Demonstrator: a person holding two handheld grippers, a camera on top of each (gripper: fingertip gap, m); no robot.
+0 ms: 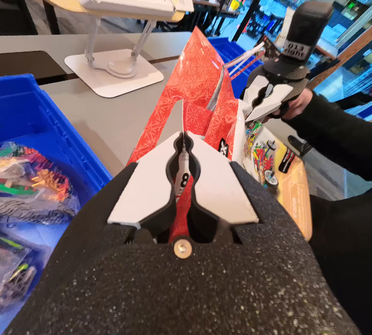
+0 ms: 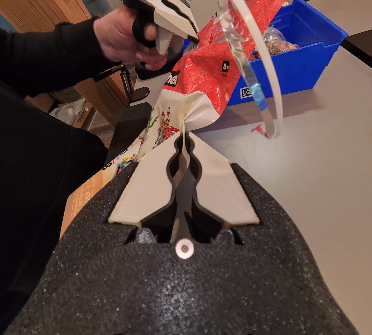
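Observation:
A glossy red-and-white plastic bag [image 1: 193, 75] printed with colourful toy pictures stands crumpled on the grey table [image 1: 100, 115]. My left gripper [image 1: 183, 133] is shut on a thin upper edge of the bag. In the right wrist view this gripper [image 2: 196, 37] pinches the bag's red top. My right gripper [image 2: 184, 133] is shut on a fold of the bag's white part [image 2: 181, 107]. It also shows in the left wrist view [image 1: 248, 119], at the bag's right side. The bag's white loop handle [image 2: 261, 53] arches up over the table [image 2: 281, 184].
A blue bin [image 1: 40, 113] with bagged coloured parts sits left of the bag, and shows behind it in the right wrist view [image 2: 291, 63]. A second blue bin [image 1: 225, 47] lies beyond. A white document stand [image 1: 112, 71] stands behind. Hands [image 2: 120, 37] in dark sleeves hold the grippers. The tips of one gripper are about 12 centimetres away from the tips of the other.

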